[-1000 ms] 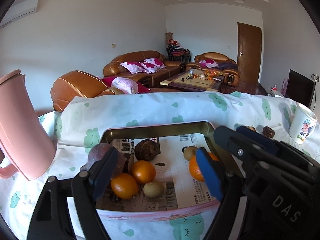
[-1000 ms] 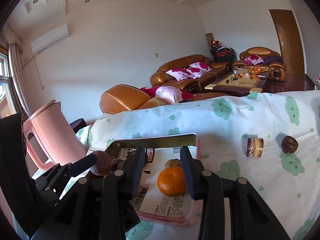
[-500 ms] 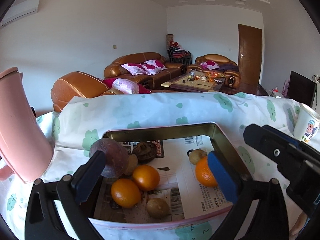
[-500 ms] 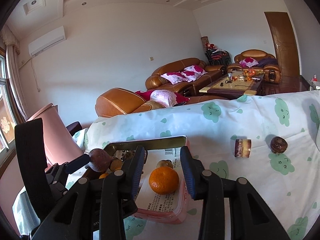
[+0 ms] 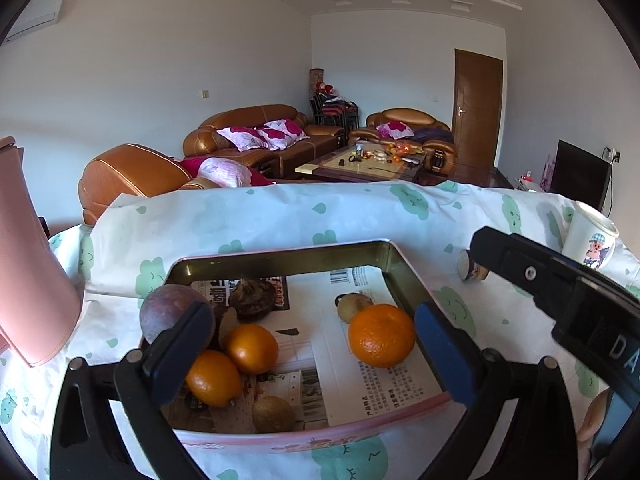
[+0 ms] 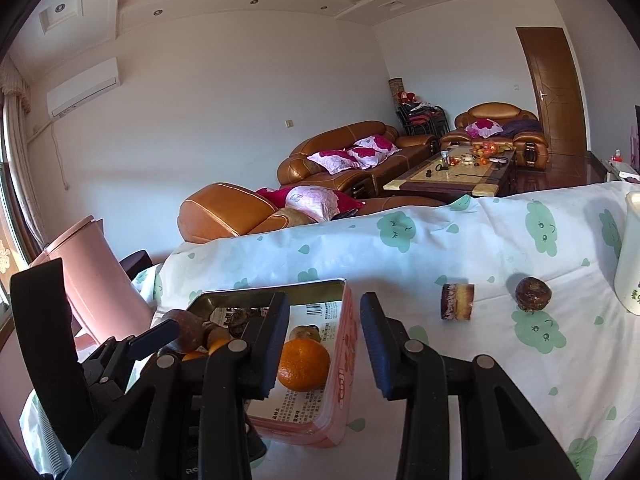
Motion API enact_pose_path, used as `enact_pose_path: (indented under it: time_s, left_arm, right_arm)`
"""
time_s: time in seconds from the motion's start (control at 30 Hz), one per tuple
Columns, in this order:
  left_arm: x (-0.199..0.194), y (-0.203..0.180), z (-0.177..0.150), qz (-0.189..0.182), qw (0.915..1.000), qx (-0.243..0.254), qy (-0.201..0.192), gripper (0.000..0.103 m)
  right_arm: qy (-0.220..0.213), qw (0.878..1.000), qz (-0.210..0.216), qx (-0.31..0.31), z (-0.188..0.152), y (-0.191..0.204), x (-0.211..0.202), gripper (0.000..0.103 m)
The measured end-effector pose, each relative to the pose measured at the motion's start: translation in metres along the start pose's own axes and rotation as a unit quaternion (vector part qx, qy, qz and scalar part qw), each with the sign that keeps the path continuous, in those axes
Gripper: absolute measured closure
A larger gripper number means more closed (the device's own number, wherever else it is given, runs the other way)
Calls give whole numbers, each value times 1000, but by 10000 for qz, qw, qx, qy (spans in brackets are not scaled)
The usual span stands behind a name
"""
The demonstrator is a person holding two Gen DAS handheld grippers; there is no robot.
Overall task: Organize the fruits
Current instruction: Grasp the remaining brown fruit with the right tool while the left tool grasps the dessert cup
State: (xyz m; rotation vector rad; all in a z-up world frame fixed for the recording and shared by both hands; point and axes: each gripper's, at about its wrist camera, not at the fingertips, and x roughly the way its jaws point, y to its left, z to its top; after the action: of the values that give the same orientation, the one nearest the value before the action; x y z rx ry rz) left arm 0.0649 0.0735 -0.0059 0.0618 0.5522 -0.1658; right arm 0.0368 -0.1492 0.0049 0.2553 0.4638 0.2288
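A pink tin tray lined with newspaper sits on the cloud-print tablecloth. It holds three oranges, among them one at the right, two kiwis and dark passion fruits. My left gripper is open over the tray's near edge, a purple passion fruit beside its left finger. My right gripper is open and empty above the tray's right rim, with the right orange just left of it. A dark passion fruit lies on the cloth to the right.
A pink jug stands left of the tray. A small cake slice and a white cartoon mug are on the cloth to the right. The right gripper's body crosses the left wrist view.
My left gripper opened wider and drew back from the tray. My right gripper opened, left the orange in the tray and shifted right over the rim.
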Motion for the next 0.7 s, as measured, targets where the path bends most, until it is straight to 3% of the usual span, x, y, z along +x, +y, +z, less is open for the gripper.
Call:
enact_pose_path:
  time_s: [0.17, 0.7]
  left_arm:
    - [-4, -5, -2, 132, 9998, 97, -90, 0]
    - [-8, -25, -5, 238, 9997, 4, -15, 0]
  right_arm:
    - [-89, 9994, -336, 12, 7, -20, -7, 64]
    - [257, 9919, -1214, 261, 8, -98, -16, 64]
